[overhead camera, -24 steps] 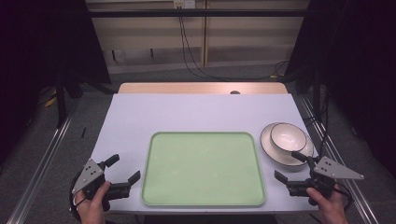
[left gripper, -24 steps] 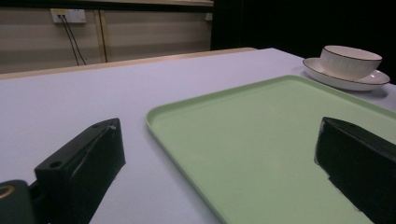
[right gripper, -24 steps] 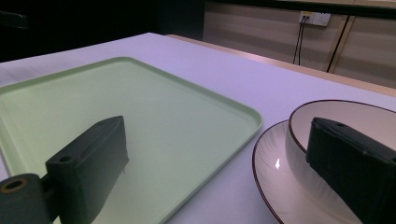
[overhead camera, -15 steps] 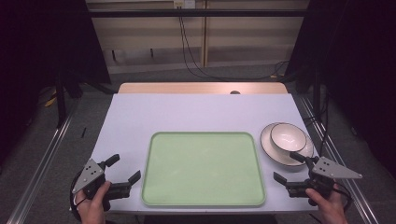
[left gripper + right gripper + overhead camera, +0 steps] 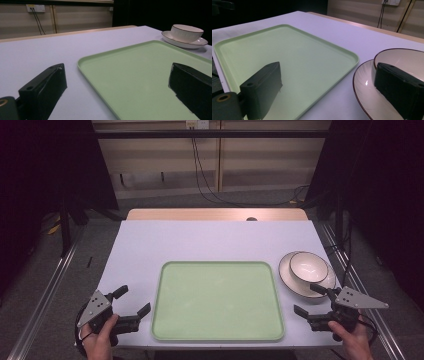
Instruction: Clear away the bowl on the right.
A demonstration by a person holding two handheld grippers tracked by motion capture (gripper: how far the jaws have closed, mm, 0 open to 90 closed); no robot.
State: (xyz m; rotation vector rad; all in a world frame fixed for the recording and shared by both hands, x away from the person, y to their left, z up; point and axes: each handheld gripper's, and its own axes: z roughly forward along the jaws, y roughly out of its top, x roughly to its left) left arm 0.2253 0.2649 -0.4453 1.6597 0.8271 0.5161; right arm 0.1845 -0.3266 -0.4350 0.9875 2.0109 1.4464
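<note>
A pale green tray (image 5: 217,302) lies empty at the middle front of the white table. To its right a cream bowl (image 5: 308,266) with a dark rim sits on a matching plate (image 5: 300,282). My left gripper (image 5: 134,300) is held low at the tray's front left corner, open, with nothing between its fingers. My right gripper (image 5: 306,299) hovers open just in front of the plate, beside the tray's right edge. In the left gripper view the tray (image 5: 140,75) spreads ahead and the bowl (image 5: 187,31) stands far right. The right gripper view has the bowl (image 5: 407,58) and plate (image 5: 364,90) close behind one jaw.
The white table top (image 5: 215,240) stretches back to a wooden strip (image 5: 215,214) at its far edge. Metal rails (image 5: 45,295) run along both sides of the table. Cables hang down the wall (image 5: 200,165) behind.
</note>
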